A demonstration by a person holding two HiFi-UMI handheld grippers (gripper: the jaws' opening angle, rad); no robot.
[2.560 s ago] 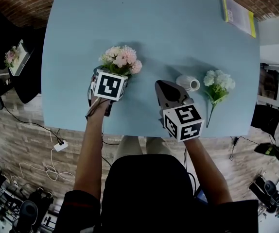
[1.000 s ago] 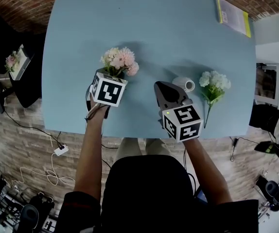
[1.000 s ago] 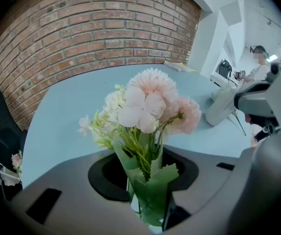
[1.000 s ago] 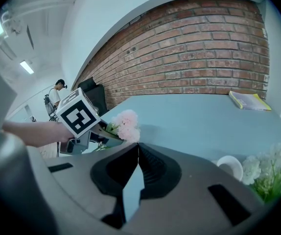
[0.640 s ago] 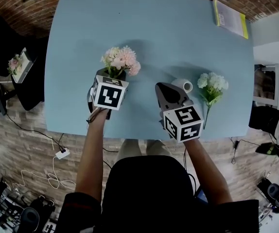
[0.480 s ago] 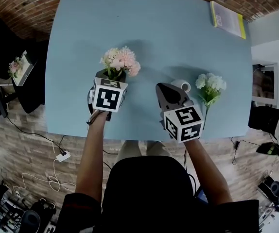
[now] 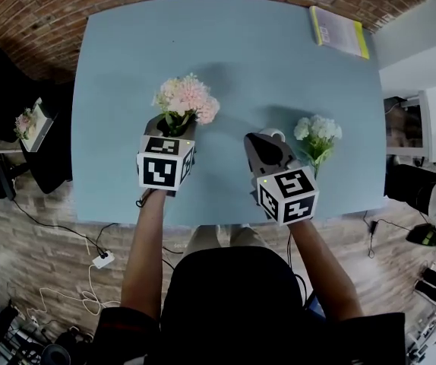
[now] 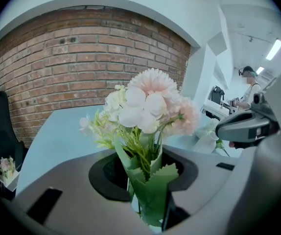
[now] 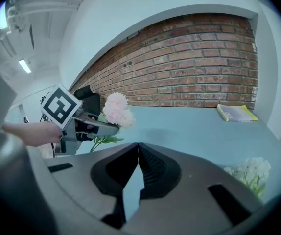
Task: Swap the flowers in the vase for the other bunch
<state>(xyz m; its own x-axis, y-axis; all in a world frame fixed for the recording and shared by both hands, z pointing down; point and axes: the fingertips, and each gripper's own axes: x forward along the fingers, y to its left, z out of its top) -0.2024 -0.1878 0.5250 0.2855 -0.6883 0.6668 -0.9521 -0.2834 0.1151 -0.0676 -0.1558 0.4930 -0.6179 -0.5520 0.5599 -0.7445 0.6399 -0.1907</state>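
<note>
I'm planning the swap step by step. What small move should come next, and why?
Probably lay the pink bunch aside on the table: the left hand-held gripper is shut on its stems, clear of the vase, and the white bunch lies beside it.

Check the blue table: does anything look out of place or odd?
The white flower bunch lies loose and flat on the light blue table, on its right side. The pink flower bunch is clamped in the left claw, above the table.
</note>
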